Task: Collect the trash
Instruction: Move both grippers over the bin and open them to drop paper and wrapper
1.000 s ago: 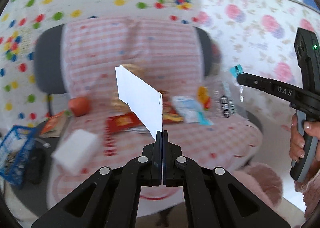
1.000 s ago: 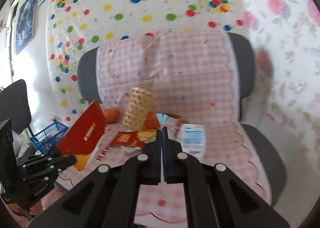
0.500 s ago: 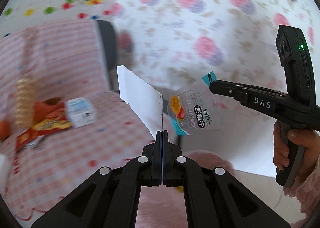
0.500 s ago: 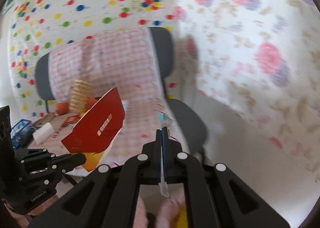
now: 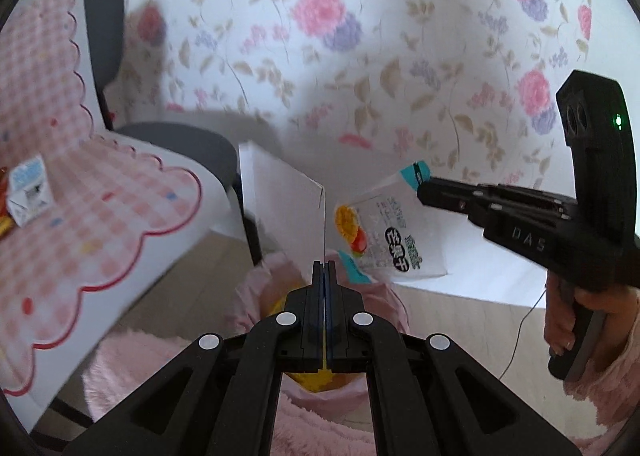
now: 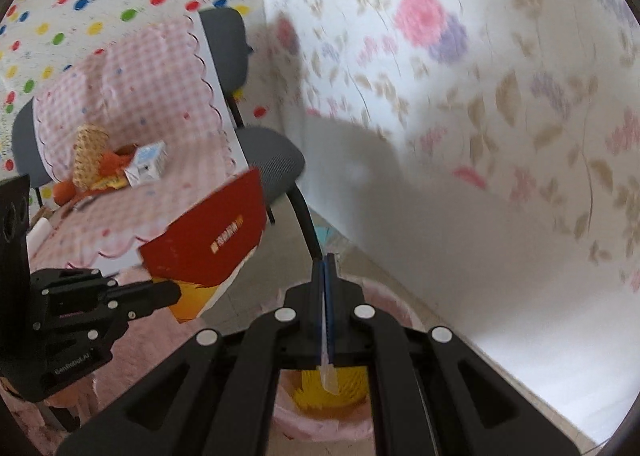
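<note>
Together we held two pieces of trash above the pink-lined yellow bin (image 6: 320,396): our left tongs (image 5: 324,268) were clamped on the flat red cardboard packet (image 6: 208,240), our right tongs (image 6: 325,262) pinched shut on the clear printed snack wrapper (image 5: 396,240), beside the pink-checked chair (image 6: 152,104).

Left tongs (image 5: 324,268) clamped shut, right tongs (image 6: 326,262) clamped shut

Both wrist cams are looking forward-down along their fingers, hovering close above the yellow bin (image 5: 316,378) (image 6: 332,392). Both are sharing the bin, floral wall (image 5: 360,56) (image 6: 480,96), and checkered chair (image 5: 80,216) (image 6: 140,96); each is seeing the other gripper.
</note>
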{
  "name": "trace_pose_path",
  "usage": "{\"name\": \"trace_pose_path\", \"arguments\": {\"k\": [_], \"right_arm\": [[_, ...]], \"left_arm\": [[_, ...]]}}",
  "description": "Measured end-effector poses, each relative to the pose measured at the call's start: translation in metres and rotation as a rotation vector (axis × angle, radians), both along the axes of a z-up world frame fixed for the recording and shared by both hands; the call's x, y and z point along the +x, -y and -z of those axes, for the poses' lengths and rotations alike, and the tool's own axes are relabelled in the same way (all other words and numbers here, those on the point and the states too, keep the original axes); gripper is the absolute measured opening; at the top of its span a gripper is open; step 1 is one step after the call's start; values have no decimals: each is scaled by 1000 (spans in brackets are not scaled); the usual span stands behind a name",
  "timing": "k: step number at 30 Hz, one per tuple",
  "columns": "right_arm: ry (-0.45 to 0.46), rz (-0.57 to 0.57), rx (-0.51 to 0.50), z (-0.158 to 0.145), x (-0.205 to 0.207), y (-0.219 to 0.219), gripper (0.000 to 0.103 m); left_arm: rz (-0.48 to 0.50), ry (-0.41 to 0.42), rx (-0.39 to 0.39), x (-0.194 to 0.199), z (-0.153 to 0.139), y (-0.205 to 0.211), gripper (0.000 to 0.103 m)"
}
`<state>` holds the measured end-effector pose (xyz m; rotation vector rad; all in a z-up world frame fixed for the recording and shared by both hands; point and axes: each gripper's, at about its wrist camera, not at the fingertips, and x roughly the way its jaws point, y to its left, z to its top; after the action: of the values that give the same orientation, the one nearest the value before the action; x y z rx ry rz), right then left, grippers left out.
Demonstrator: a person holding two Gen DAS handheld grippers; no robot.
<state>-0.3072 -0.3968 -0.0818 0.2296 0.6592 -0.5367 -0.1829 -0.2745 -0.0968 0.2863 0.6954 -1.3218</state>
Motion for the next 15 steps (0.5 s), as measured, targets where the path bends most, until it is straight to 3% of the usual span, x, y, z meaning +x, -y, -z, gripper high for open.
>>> {"name": "trace_pose_path", "arguments": {"k": [8,9,10,12,13,15], "right_arm": [[-48,23,58,38,10,20,1],[-62,25,67,44,14,24,2],[-75,29,77,49,16,27,6],[-90,40,91,55,19,31,27],[-90,44,91,55,19,32,40],[-89,46,85,52,19,33,42]], "left_arm": [[-12,-22,61,8,20,21,7],[-26,-19,66,11,21,21,13],[-35,-19,68,13,20,21,18],[-65,-20,55,19,17,15,30],[-80,-18,50,23,15,12,31],[-116,-7,38,31,7,2,31]]}}
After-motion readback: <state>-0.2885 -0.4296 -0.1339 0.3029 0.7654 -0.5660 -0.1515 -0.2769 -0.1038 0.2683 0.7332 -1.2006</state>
